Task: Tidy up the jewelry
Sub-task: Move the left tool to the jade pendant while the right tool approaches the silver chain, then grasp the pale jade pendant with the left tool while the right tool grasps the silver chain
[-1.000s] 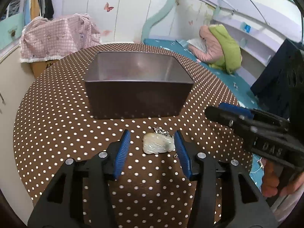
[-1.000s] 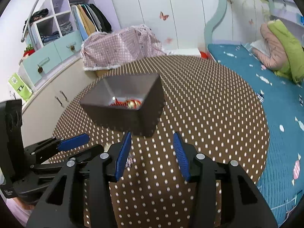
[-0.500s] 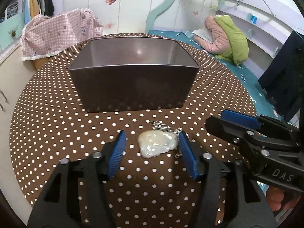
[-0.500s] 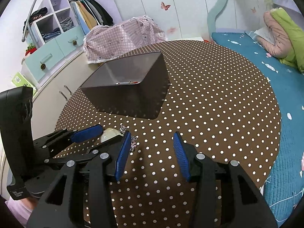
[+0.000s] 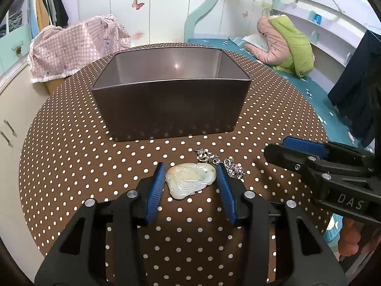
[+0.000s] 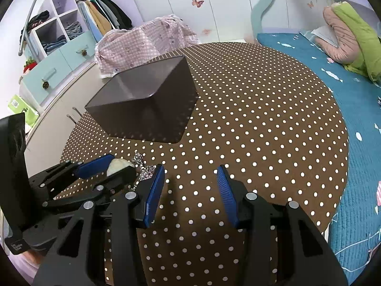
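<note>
2 views. L wrist: left gripper (image 5: 190, 175) has dropped to straddle jade pendant (image 5: 190, 178) on table (image 5: 71, 166), jaws apart, chain (image 5: 220, 162) trailing; grasp looks imminent. R wrist: right gripper (image 6: 190, 178) apart, empty, box (image 6: 142, 109) now farther.

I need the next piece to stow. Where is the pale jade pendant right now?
In the left wrist view the jade pendant lies on the dotted table, between the open left tool's fingers, before the brown box, beside a silver chain.

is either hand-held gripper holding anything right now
Nothing is held. The left hand-held gripper is open around the jade pendant on the table; the right hand-held gripper is open and empty.
</note>
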A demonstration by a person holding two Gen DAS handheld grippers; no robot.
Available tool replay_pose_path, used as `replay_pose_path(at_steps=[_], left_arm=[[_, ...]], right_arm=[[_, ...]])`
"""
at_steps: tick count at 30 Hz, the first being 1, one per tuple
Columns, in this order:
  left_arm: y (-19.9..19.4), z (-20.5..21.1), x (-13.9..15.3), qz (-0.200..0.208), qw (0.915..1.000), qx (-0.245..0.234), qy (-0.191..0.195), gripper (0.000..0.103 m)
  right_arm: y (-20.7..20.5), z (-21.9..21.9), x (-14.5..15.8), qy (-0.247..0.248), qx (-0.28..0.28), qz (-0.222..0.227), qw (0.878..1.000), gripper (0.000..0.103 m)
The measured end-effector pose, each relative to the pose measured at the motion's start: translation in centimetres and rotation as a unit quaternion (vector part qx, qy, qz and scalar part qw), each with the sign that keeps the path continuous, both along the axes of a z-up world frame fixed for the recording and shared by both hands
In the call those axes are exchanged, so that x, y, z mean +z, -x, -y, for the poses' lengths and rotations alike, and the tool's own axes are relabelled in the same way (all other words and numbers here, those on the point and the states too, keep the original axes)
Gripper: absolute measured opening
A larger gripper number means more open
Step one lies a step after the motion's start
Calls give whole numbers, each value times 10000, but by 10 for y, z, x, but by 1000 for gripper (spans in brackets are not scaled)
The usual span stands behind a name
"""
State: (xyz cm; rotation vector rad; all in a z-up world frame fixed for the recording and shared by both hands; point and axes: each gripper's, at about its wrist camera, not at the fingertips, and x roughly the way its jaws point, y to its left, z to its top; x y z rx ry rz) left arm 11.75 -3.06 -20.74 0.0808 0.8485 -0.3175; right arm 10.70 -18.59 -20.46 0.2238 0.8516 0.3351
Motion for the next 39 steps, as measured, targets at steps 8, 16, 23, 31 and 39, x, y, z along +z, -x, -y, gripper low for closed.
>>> replay_pose_path(at_steps=[8, 16, 23, 31, 39], left_arm=[[1, -16, 3, 51, 9998, 93, 179, 44], [4, -34, 7, 96, 9992, 265, 274, 44], [5, -54, 5, 76, 9985, 420, 343, 44], [-4, -68, 9, 65, 9977, 552, 394, 44], [-12, -75, 21, 164, 9969, 593, 497, 44]], right_arm=[[5, -14, 4, 14, 244, 90, 9997, 44], [11, -50, 5, 201, 970, 368, 9944, 40], [4, -74, -2, 645, 1193, 498, 9895, 26], [-3, -65, -6, 580, 1106, 484, 9910, 2], [-7, -49, 13, 306, 906, 612, 9935, 4]])
